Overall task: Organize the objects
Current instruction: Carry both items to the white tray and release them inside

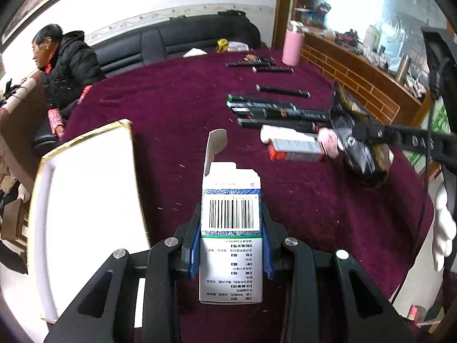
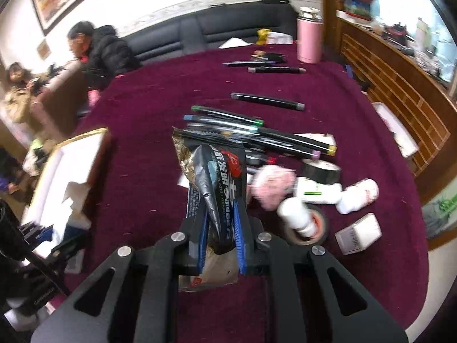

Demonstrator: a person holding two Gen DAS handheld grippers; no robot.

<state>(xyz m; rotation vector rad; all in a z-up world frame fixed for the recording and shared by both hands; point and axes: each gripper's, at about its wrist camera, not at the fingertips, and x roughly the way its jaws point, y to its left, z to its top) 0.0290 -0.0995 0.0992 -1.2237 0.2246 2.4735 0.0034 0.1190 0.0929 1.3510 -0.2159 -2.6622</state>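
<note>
The left gripper (image 1: 231, 225) clamps a barcoded medicine box (image 1: 230, 237), flap open ahead of the jaws. The right gripper (image 2: 220, 228) pinches a black snack packet (image 2: 217, 183) between its jaws.

— Left side of the maroon cloth (image 1: 177, 108)?

— A white gold-edged box (image 1: 85, 200) lies there; a bare strip of cloth runs between it and the clutter to the right.

— Centre?

— Dark markers (image 2: 257, 131) lie side by side; one loose marker (image 2: 267, 100) sits apart beyond them, open cloth between.

— Near right?

— Crowded: a pink fluffy item (image 2: 272, 183), black tape roll (image 2: 321, 171), white bottles (image 2: 357, 195), a second tape roll (image 2: 311, 228) and small white box (image 2: 358, 233), close together or touching.

— Far edge?

— A pink tumbler (image 2: 310, 37) stands upright, more markers (image 2: 274, 69) just beside it.

— Foreground?

— Bare cloth in both views.
</note>
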